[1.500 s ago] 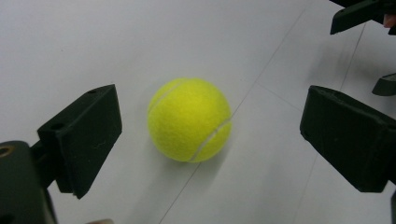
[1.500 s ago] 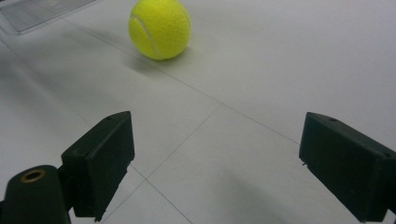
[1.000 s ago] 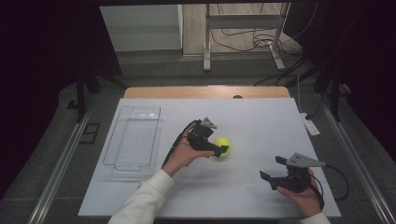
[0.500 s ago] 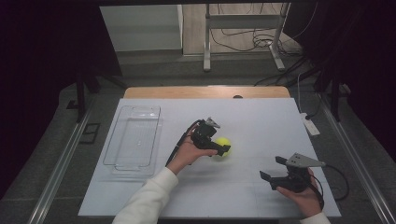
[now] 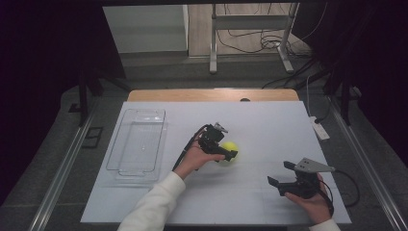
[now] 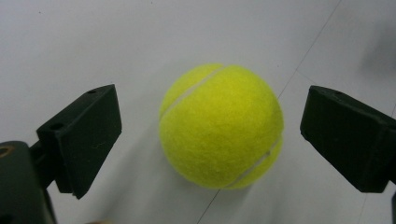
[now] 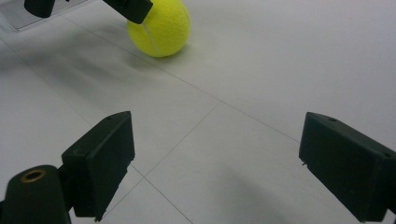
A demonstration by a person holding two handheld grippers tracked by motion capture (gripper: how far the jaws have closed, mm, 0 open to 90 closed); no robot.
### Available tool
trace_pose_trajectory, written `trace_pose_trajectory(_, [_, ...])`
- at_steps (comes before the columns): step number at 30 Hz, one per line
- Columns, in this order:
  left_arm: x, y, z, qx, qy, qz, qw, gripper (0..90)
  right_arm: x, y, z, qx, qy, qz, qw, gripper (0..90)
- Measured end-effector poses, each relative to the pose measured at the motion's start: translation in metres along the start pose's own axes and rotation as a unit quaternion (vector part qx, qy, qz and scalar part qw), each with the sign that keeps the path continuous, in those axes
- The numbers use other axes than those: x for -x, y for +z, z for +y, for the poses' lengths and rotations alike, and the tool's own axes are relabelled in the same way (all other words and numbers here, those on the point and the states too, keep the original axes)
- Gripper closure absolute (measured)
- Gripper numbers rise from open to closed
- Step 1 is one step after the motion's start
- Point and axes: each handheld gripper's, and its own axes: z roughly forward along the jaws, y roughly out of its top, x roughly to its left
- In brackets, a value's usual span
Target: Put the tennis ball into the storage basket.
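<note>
Left gripper [image 5: 226, 150]: jaws spread, straddling the tennis ball [image 6: 221, 126], not touching it.
Right gripper [image 5: 283, 174]: jaws released, well apart from ball.
Clear tray [image 5: 137, 142]: table's left.

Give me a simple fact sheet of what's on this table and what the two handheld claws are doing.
Surface: white table
Ball: yellow tennis ball, resting on the table
Left gripper: open, one jaw on each side of the ball, gaps visible on both sides, not touching it
Right gripper: open, holding nothing, near the table's front right, apart from the ball
Container: clear plastic tray at the table's left; it looks empty
Likely next move: the left gripper closing on the ball
</note>
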Motion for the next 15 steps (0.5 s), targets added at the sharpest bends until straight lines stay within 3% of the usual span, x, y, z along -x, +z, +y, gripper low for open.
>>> trace_pose_trajectory(15, [0.003, 0.012, -0.001, -0.021, 0.011, -0.006, 0.9997, 10.3, 0.001, 0.000, 0.000, 0.001, 0.003, 0.000, 1.0000, 10.9])
